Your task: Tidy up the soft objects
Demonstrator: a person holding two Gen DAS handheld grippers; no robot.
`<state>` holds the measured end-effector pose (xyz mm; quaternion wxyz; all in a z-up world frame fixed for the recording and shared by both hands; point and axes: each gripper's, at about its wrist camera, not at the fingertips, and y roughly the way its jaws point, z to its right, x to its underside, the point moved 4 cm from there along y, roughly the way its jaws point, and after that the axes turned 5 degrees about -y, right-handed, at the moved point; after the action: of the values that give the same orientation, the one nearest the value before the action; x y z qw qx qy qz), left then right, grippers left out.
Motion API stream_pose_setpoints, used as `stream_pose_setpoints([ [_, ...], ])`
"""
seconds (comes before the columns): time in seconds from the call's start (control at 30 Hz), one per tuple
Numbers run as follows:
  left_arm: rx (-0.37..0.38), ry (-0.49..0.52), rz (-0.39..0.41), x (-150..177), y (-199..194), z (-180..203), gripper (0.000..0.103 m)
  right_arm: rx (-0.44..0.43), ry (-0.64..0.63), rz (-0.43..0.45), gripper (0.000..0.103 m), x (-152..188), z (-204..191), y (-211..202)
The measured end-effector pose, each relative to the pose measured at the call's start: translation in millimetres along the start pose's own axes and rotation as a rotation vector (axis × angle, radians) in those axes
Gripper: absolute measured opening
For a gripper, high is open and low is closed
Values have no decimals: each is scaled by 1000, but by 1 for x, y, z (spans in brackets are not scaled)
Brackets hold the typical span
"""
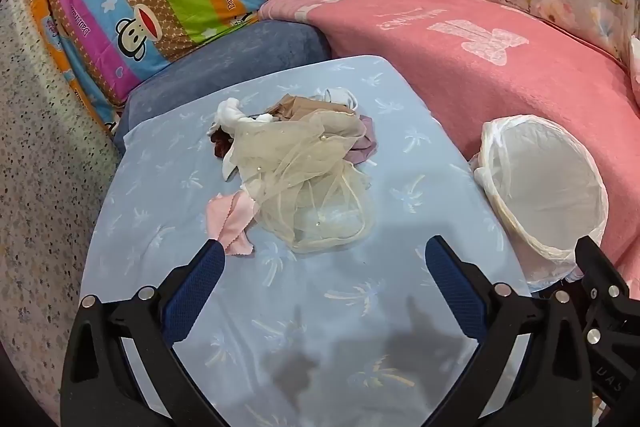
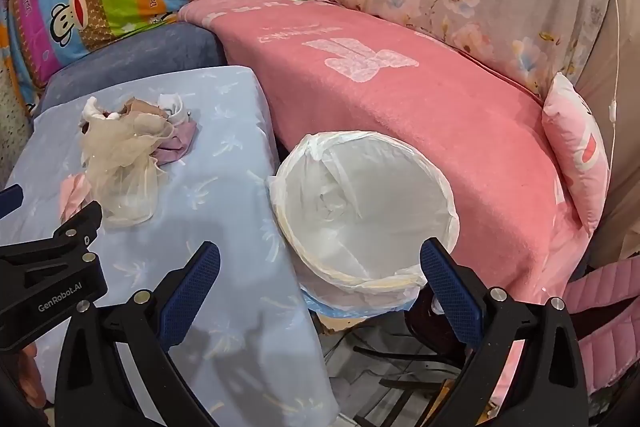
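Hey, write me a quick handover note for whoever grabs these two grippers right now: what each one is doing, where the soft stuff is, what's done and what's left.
Left gripper: open, empty, hovering over the blue tablecloth just short of the pile.
Right gripper: open, empty, over the near rim of the lined bin.
Pile of soft items sits mid-table: cream tulle on top, pink cloth at its near-left edge, mauve piece on the far right.
Done: nothing visible inside the bin apart from its liner.
Left: likely move every piece into the bin, starting with the pink cloth or the tulle.

A crumpled pile of soft cloths [image 1: 294, 163] lies beside an upright white-lined basket [image 2: 366, 219].
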<state>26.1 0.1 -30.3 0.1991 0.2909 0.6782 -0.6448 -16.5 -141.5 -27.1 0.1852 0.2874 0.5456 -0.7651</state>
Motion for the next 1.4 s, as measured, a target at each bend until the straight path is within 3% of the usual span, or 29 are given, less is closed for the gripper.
stream_pose_setpoints([
  [1.4,12,-7,-11,1,3,3,96,12,3,-5,97,2,4,0],
])
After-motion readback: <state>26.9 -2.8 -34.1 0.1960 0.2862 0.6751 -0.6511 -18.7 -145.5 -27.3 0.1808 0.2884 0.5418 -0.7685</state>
